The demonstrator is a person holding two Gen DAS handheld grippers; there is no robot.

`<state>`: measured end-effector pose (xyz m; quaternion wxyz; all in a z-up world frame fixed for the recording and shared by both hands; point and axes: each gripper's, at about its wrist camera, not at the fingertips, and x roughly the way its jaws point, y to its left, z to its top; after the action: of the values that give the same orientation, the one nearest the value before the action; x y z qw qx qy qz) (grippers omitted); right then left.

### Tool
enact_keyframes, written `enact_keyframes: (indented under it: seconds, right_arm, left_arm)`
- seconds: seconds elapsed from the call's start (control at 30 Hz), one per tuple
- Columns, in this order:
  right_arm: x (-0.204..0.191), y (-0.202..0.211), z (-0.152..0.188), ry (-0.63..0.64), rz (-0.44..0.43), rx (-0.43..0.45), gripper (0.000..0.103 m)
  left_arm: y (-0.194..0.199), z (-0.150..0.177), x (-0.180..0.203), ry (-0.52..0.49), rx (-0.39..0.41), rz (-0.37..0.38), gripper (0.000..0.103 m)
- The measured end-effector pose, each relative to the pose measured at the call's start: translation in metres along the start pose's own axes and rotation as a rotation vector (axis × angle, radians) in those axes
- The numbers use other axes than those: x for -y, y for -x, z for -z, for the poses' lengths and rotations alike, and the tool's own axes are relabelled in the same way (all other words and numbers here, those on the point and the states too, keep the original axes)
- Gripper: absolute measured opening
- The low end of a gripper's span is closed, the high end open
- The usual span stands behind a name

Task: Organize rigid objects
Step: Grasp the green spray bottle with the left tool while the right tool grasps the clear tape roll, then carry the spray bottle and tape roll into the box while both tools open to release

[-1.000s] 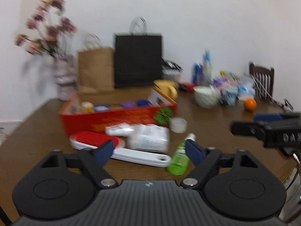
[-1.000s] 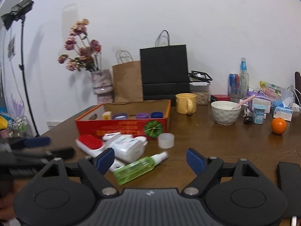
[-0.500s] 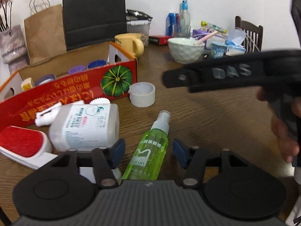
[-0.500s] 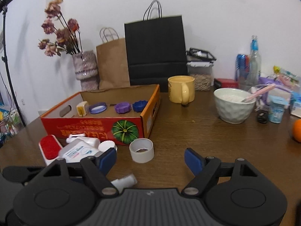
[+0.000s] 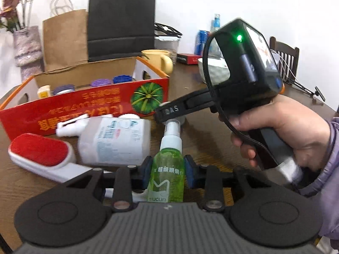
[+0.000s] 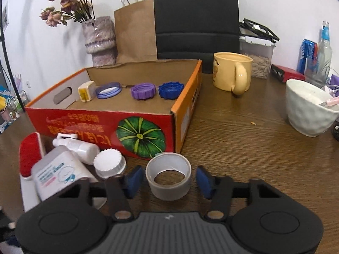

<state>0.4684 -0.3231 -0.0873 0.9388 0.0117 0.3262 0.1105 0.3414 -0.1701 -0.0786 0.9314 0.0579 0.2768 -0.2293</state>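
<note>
My left gripper (image 5: pixel 167 173) is shut on the green spray bottle (image 5: pixel 167 175), which lies on the table with its white nozzle pointing away. My right gripper (image 6: pixel 168 178) is open, its blue pads on either side of a grey tape roll (image 6: pixel 168 177) and apart from it. In the left wrist view the right gripper's body (image 5: pixel 243 74) reaches over the table. The red cardboard box (image 6: pixel 106 124) stands behind and holds several bottle caps (image 6: pixel 143 91). A white square bottle (image 5: pixel 114 139), a red lint brush (image 5: pixel 40 152) and a white cap (image 6: pixel 109 163) lie in front of the box.
A yellow mug (image 6: pixel 233 74), a white bowl (image 6: pixel 309 105), a food container (image 6: pixel 256 50), a can and bottles stand to the right. Paper bags (image 6: pixel 135 27) and a flower vase (image 6: pixel 101 40) stand behind the box. A chair (image 5: pixel 284 57) is at the far right.
My left gripper moved forward and shut on the green spray bottle. My right gripper moved forward and down until its open pads flank the tape roll.
</note>
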Motion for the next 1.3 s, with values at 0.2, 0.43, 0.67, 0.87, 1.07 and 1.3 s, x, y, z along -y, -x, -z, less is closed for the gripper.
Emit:
enact_keyframes:
  seconds: [0.2,0.43,0.67,0.87,1.07,1.3]
  right_arm:
    - [-0.006,0.032,0.000,0.021,0.017,0.045,0.043]
    - [-0.031,0.113,0.012,0.050,0.024,0.169,0.043]
    - [-0.075,0.159,0.037,0.017,-0.023,0.235,0.043]
    - [-0.082,0.179,0.032,0.098,-0.085,0.262,0.043]
    - [-0.086,0.157,-0.022,0.108,-0.094,0.280,0.043]
    - [-0.085,0.103,-0.093,0.077,-0.165,0.292,0.043]
  left_arm:
    - [0.028,0.003,-0.005,0.015,0.081,-0.039,0.032]
    - [0.075,0.011,-0.017,0.085,0.191,-0.135,0.031]
    - [0.127,0.001,-0.048,0.121,0.271,-0.154,0.031]
    - [0.133,-0.014,-0.063,0.198,0.351,-0.173,0.031]
    - [0.138,-0.053,-0.112,0.196,0.397,-0.104,0.031]
    - [0.113,-0.126,-0.166,0.178,0.368,-0.115,0.031]
